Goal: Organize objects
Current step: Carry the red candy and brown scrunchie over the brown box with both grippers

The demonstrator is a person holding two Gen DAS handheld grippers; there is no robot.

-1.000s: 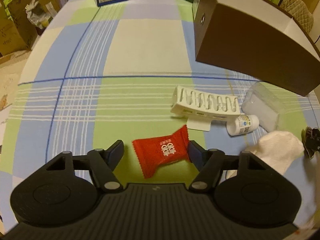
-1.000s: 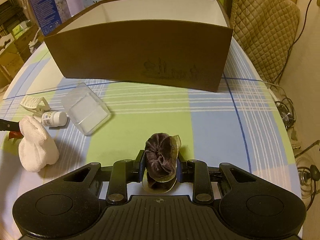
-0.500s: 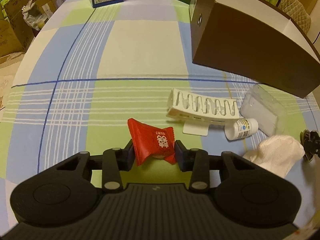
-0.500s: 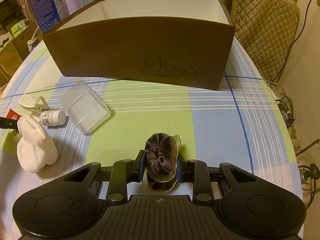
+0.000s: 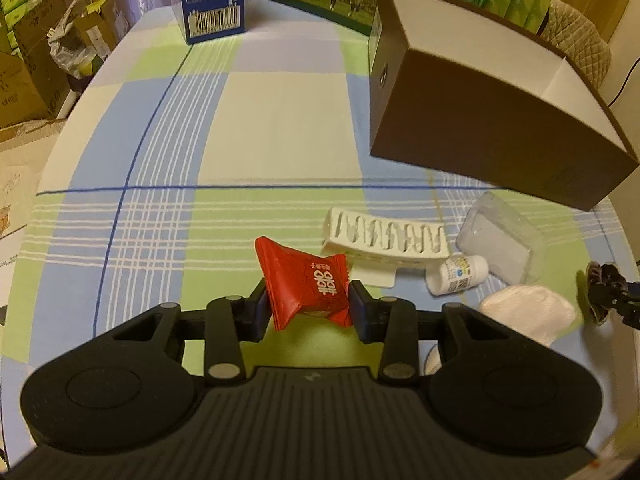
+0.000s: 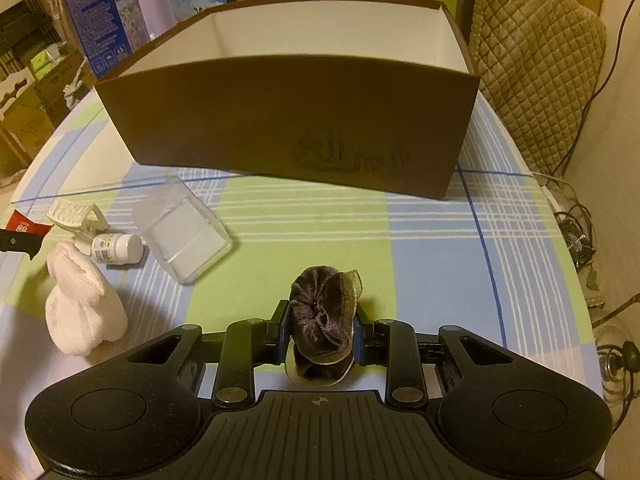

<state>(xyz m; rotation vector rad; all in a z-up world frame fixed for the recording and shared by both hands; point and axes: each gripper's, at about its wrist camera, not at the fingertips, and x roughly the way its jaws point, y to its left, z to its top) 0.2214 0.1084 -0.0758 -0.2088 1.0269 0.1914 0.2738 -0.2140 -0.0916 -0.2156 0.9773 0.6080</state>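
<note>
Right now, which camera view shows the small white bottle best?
The left wrist view shows the small white bottle a little better: its label faces the camera, beside the white clip. In the right wrist view the bottle lies on its side, farther left, next to the white sock, with the label less plain.
</note>
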